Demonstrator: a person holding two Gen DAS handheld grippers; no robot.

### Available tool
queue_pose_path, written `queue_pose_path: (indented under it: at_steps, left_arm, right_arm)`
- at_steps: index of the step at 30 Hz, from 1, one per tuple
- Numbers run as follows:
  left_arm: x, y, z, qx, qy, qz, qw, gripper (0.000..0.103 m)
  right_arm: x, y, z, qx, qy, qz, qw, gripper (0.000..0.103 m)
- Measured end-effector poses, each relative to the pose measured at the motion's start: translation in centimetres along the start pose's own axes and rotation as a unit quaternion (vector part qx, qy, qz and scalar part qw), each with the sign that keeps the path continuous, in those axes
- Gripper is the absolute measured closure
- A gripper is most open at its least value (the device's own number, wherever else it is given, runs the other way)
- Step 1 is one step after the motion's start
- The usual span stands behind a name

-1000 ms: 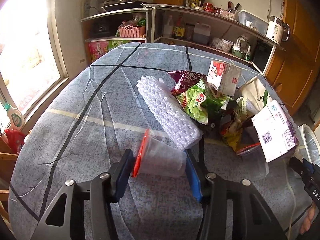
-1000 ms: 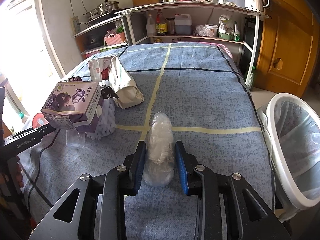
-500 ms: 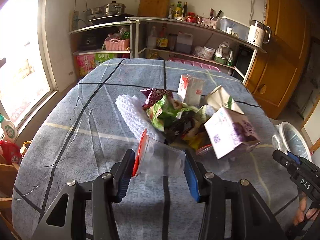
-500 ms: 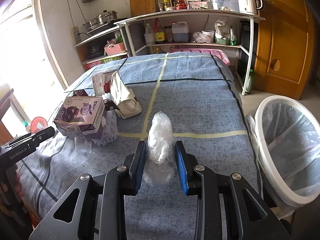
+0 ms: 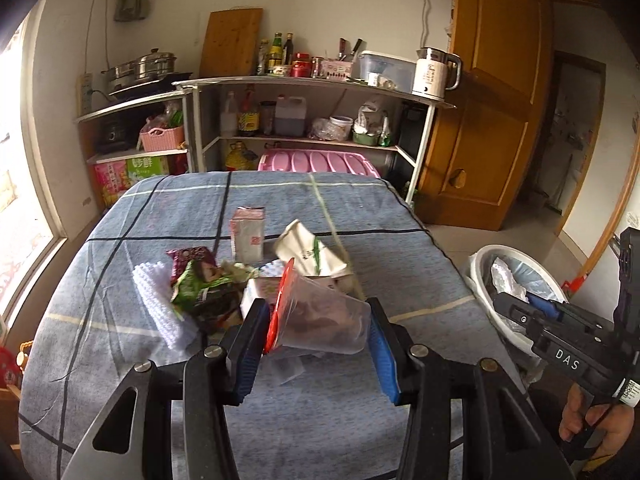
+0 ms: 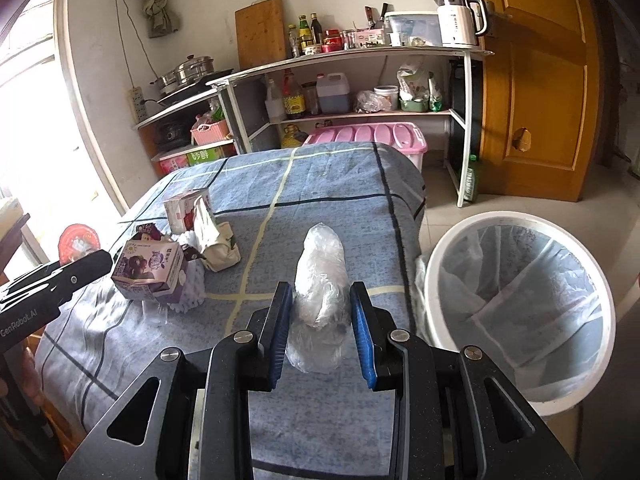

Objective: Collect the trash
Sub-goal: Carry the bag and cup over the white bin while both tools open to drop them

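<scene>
My left gripper (image 5: pixel 316 340) is shut on a clear plastic cup with a red lid (image 5: pixel 320 320), held sideways above the table. My right gripper (image 6: pixel 322 332) is shut on a crumpled clear plastic bag (image 6: pixel 320 280), held over the table's right edge. A white bin with a clear liner (image 6: pixel 520 304) stands on the floor to the right of the table; in the left wrist view the bin (image 5: pixel 480 264) shows past the right gripper (image 5: pixel 532 312). On the blue cloth lie a purple carton (image 6: pixel 150 268), a red-and-white carton (image 5: pixel 248 234), snack wrappers (image 5: pixel 200 284) and a white foam net (image 5: pixel 156 300).
A blue checked cloth covers the table (image 6: pixel 320 192). Metal shelves (image 6: pixel 360 56) with bottles, pots and a kettle stand behind it, with a pink box (image 6: pixel 368 136) beneath. A wooden door (image 6: pixel 536 80) is at the right, a window at the left. A hand (image 5: pixel 596 420) holds the right gripper.
Both grippers have risen and swung right with their loads still held. The bin has come further into both views, and the trash pile now lies lower and further off.
</scene>
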State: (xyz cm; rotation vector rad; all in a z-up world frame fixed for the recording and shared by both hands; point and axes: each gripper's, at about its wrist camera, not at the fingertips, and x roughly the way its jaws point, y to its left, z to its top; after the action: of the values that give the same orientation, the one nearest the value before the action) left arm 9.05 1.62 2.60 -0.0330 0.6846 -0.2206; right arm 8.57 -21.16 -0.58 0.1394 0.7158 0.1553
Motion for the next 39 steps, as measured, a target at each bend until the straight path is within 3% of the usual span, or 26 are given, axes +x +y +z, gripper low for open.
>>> queue_pose_path:
  at_steps: [15, 25, 36, 39]
  left_arm:
    - [6.1, -14.5, 2.2, 0.078, 0.031, -0.124, 0.9887, 0.054]
    - [10.7, -22.2, 1.7, 0.119, 0.074, -0.181, 0.9735, 0.054]
    - [14.4, -25.9, 0.1, 0.140, 0.118, -0.179, 0.9666, 0.054]
    - [14.8, -25.9, 0.0, 0.141, 0.126, -0.177, 0.9660, 0.045]
  right_arm:
    - [-3.0, -11.9, 0.2, 0.071, -0.004, -0.083, 0.994, 0.072]
    - [-0.8, -17.1, -1.0, 0.082, 0.045, -0.119, 0.988, 0.072]
    - [0.3, -20.9, -2.9, 0.103, 0.074, -0.155, 0.980, 0.072]
    - [0.2, -21.3, -3.1, 0.108, 0.077, -0.156, 0.979, 0.068]
